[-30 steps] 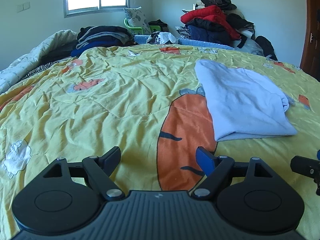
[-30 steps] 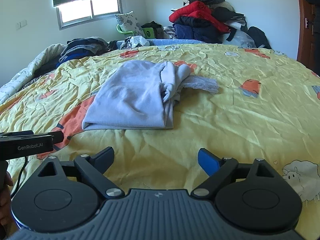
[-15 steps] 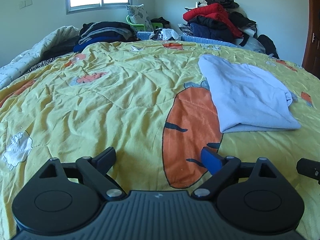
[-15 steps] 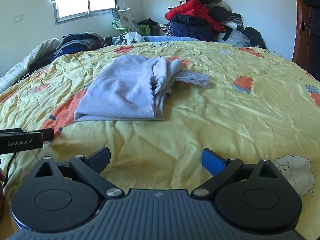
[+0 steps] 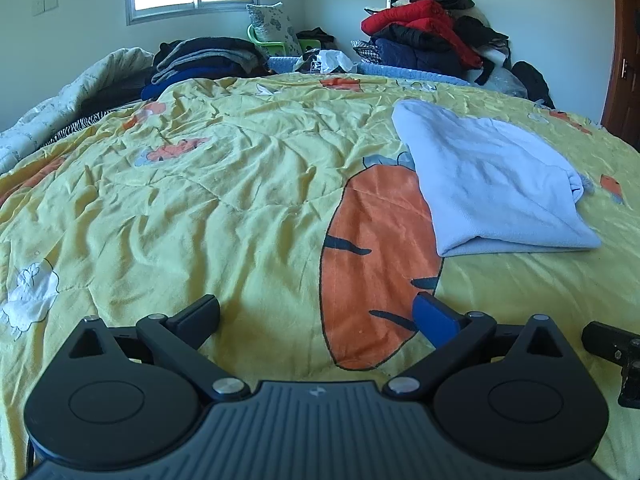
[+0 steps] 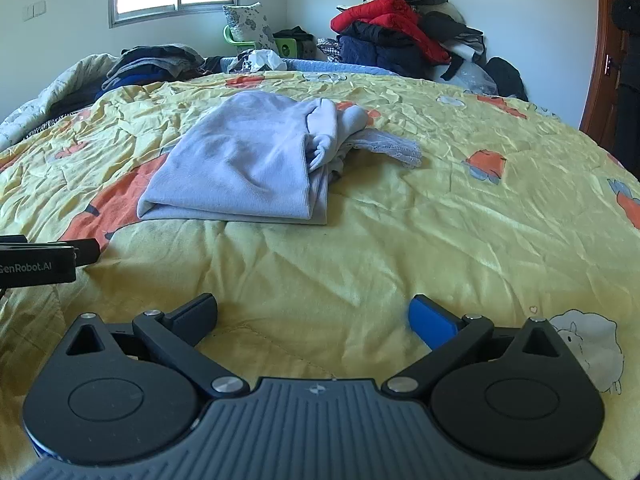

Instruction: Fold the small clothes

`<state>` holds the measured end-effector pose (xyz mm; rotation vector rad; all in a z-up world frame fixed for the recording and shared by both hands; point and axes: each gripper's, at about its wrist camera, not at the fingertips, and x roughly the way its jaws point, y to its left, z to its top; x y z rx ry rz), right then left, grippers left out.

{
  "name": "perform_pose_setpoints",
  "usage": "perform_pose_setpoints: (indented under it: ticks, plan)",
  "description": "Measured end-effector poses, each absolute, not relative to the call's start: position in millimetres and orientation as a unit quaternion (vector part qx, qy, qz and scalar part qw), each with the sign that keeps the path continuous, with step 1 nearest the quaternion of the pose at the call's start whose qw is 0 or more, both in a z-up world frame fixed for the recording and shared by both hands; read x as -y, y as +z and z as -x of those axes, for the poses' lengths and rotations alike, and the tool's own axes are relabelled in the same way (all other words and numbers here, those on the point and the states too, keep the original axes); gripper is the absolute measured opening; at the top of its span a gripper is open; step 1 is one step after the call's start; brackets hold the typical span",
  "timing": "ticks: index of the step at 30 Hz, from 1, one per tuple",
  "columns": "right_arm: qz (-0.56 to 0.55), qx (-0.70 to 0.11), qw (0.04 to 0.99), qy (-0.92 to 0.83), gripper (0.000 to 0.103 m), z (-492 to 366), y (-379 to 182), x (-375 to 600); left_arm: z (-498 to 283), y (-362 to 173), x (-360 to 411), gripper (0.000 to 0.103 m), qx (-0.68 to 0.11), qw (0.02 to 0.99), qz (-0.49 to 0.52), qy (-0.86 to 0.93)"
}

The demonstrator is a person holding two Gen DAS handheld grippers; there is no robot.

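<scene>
A pale blue garment (image 5: 492,184) lies roughly folded on the yellow cartoon bedspread (image 5: 200,200), ahead and to the right of my left gripper (image 5: 316,312). In the right wrist view the same garment (image 6: 240,160) lies ahead and to the left of my right gripper (image 6: 312,312), with bunched fabric and a lace trim (image 6: 392,146) sticking out on its right side. Both grippers hover over bare bedspread (image 6: 440,220) short of the garment. Their jaws are opening and stand wide, with nothing between them. The left gripper's housing (image 6: 36,264) shows at the right wrist view's left edge.
A heap of coats with a red one (image 5: 420,28) rises at the far right corner. Stacked dark clothes (image 5: 200,60) and a rumpled quilt (image 5: 60,92) line the far left. A wooden door (image 5: 624,60) stands at the right.
The fingers of both grippers have spread wider apart. The garment has stayed where it lay, and both views have shifted only slightly.
</scene>
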<state>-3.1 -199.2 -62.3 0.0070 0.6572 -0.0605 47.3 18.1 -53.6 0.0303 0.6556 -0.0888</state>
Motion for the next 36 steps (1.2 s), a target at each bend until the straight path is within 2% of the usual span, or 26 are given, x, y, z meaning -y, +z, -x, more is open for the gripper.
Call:
perform_pose_setpoints:
  ticks: [36]
  plan:
    - [-0.005,-0.323,0.946,-0.034,0.103,3.8,-62.2,199.6,-46.8,-53.3,-16.0,0.103,-0.322,0.946,-0.017,-0.043]
